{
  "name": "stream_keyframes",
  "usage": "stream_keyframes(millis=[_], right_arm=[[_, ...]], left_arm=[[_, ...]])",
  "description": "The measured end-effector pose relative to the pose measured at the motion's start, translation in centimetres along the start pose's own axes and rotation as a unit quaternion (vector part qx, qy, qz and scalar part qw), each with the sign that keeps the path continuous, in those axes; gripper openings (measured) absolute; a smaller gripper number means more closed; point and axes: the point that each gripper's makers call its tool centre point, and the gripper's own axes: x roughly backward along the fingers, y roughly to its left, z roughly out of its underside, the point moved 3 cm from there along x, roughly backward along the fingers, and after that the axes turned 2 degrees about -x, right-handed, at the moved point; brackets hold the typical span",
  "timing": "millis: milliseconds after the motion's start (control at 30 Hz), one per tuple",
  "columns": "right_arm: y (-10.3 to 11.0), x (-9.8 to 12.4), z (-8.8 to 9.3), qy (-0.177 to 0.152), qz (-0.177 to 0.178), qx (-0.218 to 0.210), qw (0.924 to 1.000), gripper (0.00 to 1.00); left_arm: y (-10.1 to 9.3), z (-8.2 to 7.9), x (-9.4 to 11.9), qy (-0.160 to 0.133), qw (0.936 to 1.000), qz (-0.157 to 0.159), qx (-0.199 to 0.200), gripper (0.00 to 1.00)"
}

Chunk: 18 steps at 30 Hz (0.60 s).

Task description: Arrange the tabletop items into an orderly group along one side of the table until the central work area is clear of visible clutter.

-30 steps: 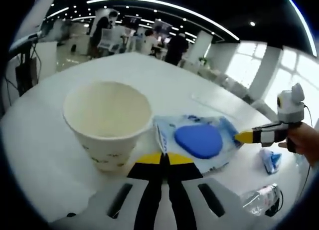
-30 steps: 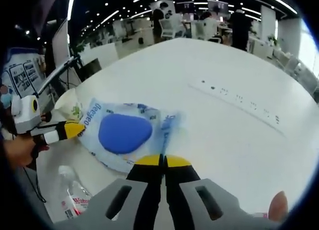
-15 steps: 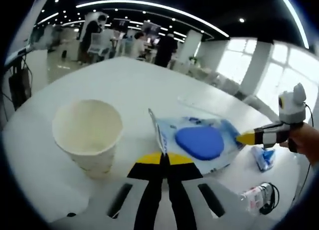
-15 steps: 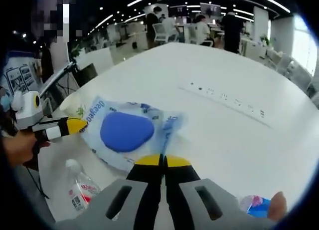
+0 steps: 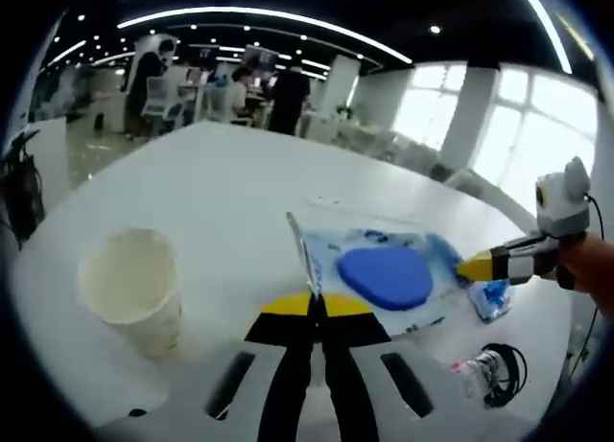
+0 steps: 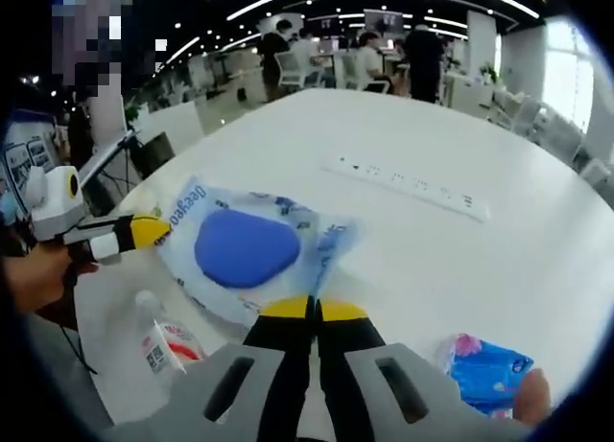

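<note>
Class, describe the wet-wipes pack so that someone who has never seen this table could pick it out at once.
On the large white table, look between the two grippers: the wet-wipes pack hangs there, pinched at opposite edges by the left gripper and the right gripper. Unlike the plain paper cup nearby, it is a flat pale-blue pouch with a dark-blue oval lid.

open office, ceiling light strips point(image 5: 259, 15), windows point(image 5: 518, 140)

A big white table point(image 5: 221, 183) stood in a wide office room. A long white strip with small dark holes point(image 6: 408, 185) lay flat on the table top. Far behind the table, people point(image 5: 286, 95) stood and sat near desks and chairs point(image 6: 312, 68). Long curved lights point(image 5: 259, 18) glowed on the dark ceiling. Bright windows point(image 5: 499, 140) let in daylight on one side of the room.
</note>
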Motion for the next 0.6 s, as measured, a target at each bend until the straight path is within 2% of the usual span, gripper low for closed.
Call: stream_keyframes(millis=[333,600], right_arm=[[-1.1,1.6,0.9,-0.004,0.02,-0.014,0.9997,0.02],[-2.0,2.2,2.4,0.001,0.03,-0.029,0.9991,0.02]], left_arm=[[-2.0,0.1,-0.5,0.01,0.9993,0.026,-0.026,0.0],[-3.1,0.8,-1.3,0.023,0.9982,0.04,-0.038,0.0]])
